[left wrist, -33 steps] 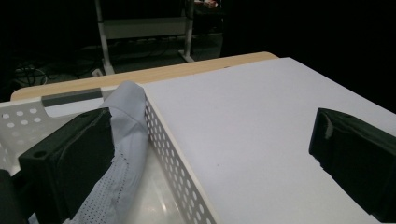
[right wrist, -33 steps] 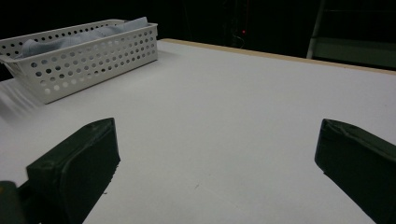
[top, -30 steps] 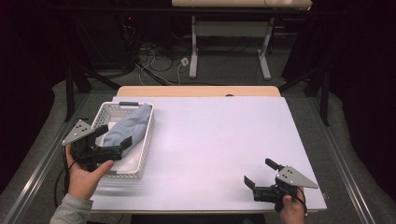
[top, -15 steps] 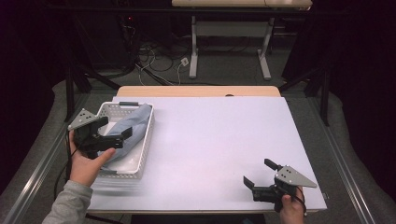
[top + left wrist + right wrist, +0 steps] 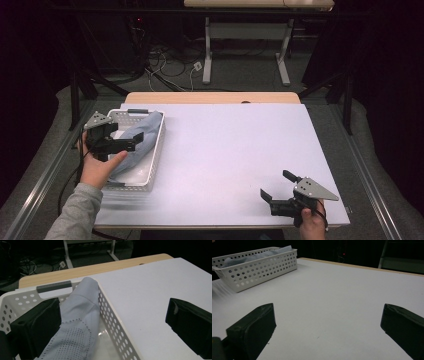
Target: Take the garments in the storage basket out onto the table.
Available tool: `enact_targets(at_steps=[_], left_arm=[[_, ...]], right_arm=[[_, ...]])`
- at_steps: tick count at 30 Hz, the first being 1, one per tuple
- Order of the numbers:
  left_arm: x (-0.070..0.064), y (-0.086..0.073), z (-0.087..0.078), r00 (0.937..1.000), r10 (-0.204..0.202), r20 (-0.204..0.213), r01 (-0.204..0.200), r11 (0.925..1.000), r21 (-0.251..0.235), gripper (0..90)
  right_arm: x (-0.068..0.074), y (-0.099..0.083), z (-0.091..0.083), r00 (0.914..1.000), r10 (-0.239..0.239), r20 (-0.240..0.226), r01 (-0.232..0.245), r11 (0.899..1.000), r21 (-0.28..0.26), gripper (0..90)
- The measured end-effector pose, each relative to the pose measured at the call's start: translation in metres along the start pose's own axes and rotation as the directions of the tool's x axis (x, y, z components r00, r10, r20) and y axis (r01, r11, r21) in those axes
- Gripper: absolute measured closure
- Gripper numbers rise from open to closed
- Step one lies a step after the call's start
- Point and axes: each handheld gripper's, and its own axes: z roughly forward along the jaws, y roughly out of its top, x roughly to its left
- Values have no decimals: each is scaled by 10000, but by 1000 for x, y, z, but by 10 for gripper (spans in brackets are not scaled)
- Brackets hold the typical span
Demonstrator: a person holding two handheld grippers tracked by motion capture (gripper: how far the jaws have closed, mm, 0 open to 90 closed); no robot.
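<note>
Dark room, cables on the floor behind; white rectangular tabletop with a wooden strip along its far edge. White perforated plastic basket sits at the left of the high view, a pale blue-grey folded cloth lying in it with its far end draped up on the back rim. Left gripper hangs over the basket, jaws wide apart: one inside the basket against the cloth, the other out over bare tabletop (basket wall between them). Right gripper lower right, near the front edge, jaws spread, nothing between them.
</note>
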Motion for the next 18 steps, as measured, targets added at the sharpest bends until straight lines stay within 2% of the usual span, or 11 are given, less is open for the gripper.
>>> enact_targets(at_steps=[8, 18], left_arm=[[9, 0, 13, 9995, -132, -286, 142, 9994, 326, 3], [27, -4, 28, 9949, -606, -809, 659, 9957, 649, 2]], right_arm=[[0, 0, 1, 10000, 14, -13, -14, 10000, -16, 0], [-1, -1, 1, 9999, 119, -78, -119, 9999, -14, 0]])
